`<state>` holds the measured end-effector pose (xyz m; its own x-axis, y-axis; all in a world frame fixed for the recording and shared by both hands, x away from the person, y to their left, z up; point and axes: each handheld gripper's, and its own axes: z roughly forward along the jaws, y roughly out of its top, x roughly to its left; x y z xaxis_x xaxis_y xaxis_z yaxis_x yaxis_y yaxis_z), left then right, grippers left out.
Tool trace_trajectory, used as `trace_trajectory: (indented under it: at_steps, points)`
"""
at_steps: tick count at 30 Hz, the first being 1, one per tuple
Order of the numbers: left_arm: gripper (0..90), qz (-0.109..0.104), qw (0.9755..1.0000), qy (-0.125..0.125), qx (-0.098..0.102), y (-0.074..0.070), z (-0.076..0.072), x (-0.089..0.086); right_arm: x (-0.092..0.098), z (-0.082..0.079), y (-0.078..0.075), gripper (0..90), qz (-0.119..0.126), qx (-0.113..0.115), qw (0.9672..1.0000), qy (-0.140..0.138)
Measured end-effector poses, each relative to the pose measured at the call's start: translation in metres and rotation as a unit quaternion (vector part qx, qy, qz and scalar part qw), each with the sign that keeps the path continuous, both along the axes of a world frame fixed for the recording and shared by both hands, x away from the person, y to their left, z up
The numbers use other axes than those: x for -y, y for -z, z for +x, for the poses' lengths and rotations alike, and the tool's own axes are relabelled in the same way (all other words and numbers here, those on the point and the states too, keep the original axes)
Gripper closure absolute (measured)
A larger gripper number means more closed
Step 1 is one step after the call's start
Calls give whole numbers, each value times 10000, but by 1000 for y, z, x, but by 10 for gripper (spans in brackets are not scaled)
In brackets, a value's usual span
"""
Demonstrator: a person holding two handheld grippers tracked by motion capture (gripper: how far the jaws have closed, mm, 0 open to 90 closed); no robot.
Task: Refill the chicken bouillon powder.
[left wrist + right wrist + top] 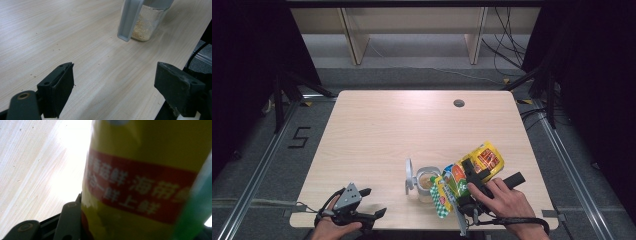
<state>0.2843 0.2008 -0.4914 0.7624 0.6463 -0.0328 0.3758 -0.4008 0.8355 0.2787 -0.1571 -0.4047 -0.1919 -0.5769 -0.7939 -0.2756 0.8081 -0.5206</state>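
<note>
Right gripper (472, 176) clamped on yellow bag (484, 159), tilted beside jar (428, 184) near table (377, 130) front edge; jar lid (409, 176) swung open; left gripper (369, 202) jaws wide, empty, at front-left edge.

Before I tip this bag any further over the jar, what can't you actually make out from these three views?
- Bag mouth: high view, hidden by the right gripper and hand; whether anything pours is too small to tell.
- Jar top: left gripper view, cut off by the upper edge.
- Bag print: right gripper view, blurred, too close.
- Right pads: covered by the bag.

Grey floor (412, 75), wood shelving (412, 22) behind, black drapes (242, 60) both sides.
</note>
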Motion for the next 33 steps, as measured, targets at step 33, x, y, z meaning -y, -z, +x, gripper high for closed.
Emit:
trace_trajectory:
  at_steps: [33]
  points:
    - [154, -23, 10000, -13, -26, 0, 0, 0, 1, 1, 2, 555, 23, -12, 10000, 20]
